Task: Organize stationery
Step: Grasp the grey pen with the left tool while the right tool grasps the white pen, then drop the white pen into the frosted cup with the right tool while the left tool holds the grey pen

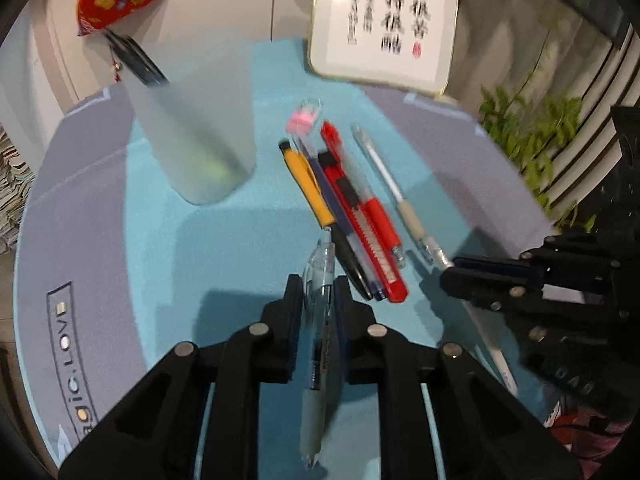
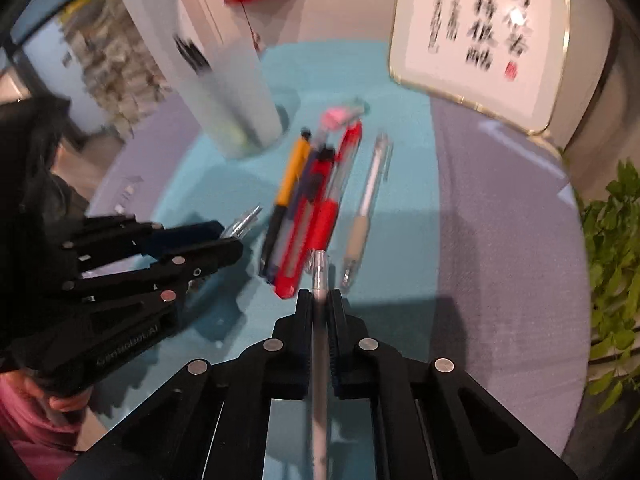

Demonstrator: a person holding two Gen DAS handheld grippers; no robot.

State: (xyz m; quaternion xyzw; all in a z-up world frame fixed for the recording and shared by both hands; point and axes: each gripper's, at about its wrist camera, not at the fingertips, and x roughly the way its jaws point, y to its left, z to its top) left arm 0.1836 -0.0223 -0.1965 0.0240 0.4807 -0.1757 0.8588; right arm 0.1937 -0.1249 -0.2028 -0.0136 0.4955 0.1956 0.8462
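From the left wrist, the left gripper (image 1: pixel 318 292) squeezes a clear pen (image 1: pixel 320 320) between its fingers, ready for the frosted cup (image 1: pixel 192 128) near the worktop's far edge. From the right wrist, the right gripper (image 2: pixel 320 300) pinches a thin white pen (image 2: pixel 320 320) tight, probably for that cup (image 2: pixel 224 80) too.

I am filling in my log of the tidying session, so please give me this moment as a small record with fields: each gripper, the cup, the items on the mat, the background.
left gripper: shut on a clear pen
right gripper: shut on a thin white pen
frosted cup: upright on the blue mat, dark items inside
loose items on mat: yellow pen, red utility knife, red pen, beige-grip pen, lying side by side
background: framed calligraphy, green plant
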